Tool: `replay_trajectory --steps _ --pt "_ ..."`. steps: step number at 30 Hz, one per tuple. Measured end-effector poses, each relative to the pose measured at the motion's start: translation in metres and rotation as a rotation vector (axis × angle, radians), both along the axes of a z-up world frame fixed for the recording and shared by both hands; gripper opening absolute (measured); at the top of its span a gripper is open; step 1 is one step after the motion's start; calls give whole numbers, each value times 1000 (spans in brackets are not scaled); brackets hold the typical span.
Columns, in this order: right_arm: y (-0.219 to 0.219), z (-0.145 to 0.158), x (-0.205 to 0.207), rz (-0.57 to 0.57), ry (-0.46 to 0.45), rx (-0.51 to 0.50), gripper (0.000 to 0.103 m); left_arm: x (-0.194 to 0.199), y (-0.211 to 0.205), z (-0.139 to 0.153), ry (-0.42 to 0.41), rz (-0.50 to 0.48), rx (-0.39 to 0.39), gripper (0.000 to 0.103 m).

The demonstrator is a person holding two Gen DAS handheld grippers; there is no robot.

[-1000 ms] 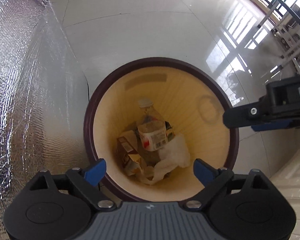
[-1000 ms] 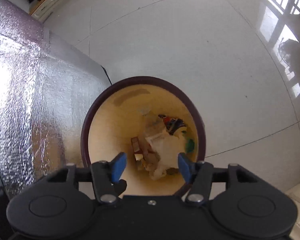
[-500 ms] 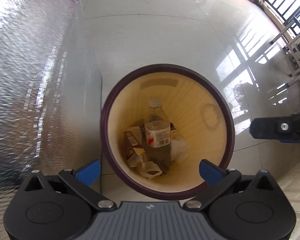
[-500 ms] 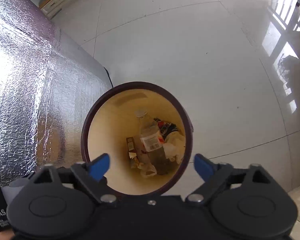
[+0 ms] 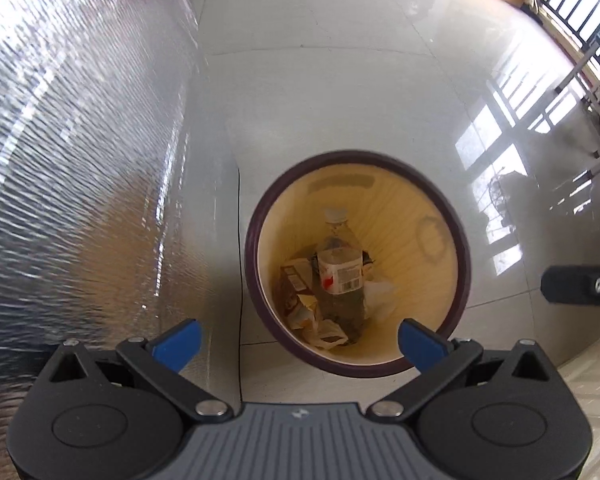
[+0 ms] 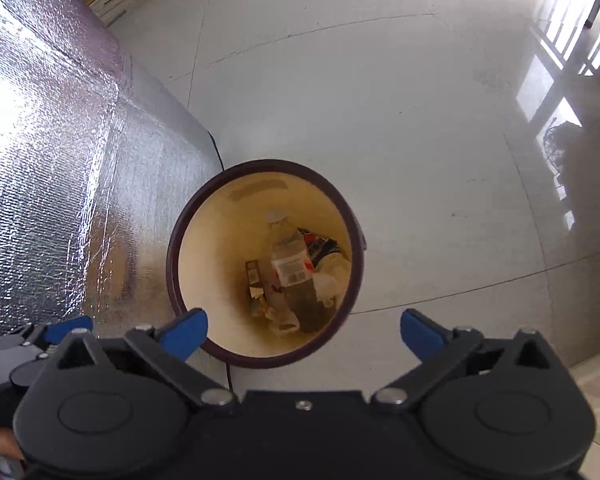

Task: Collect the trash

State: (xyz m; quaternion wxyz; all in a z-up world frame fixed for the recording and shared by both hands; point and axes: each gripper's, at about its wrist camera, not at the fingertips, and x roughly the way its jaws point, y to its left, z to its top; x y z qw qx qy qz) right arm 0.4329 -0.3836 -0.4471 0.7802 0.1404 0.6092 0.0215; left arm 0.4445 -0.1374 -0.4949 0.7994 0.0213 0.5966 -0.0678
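Note:
A round bin with a dark maroon rim (image 5: pixel 256 280) and a cream inside stands on the floor below both grippers. In it a clear plastic bottle (image 5: pixel 340 276) with a white label leans neck-up among a brown carton (image 5: pixel 294 288) and crumpled white paper (image 5: pixel 380 292). My left gripper (image 5: pixel 300 342) hangs open above the bin's near rim with nothing between its blue fingers. The right wrist view shows the same bin (image 6: pixel 172 264) and bottle (image 6: pixel 292 264), with my right gripper (image 6: pixel 304 330) wide open and holding nothing. A black part of the right gripper (image 5: pixel 580 286) shows at the right edge.
A silver foil-covered surface (image 5: pixel 80 160) rises along the left, close to the bin. A thin black cable (image 5: pixel 239 240) runs on the glossy tiled floor (image 5: pixel 340 100) beside it. Metal frames (image 5: pixel 592 60) stand far right. A hand (image 6: pixel 0 448) shows at the lower left.
Both grippers have risen away from the bin, which now looks smaller. The right jaws went from half open to fully open. The bottle has settled among the trash.

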Motion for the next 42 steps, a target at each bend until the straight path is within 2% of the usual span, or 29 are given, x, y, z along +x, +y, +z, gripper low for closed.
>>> replay_trajectory --steps 14,32,36,42 --pt "-1 75 -41 -1 -92 -42 103 -23 -2 100 -111 15 -50 103" --pt "1 182 -113 -39 -235 -123 103 -91 7 247 -280 -67 -94 103" --pt "2 209 -133 -58 -274 -135 103 -108 7 274 -316 -84 -120 103" --pt "4 257 -168 -87 -362 -138 103 -141 10 323 -395 -108 -217 103"
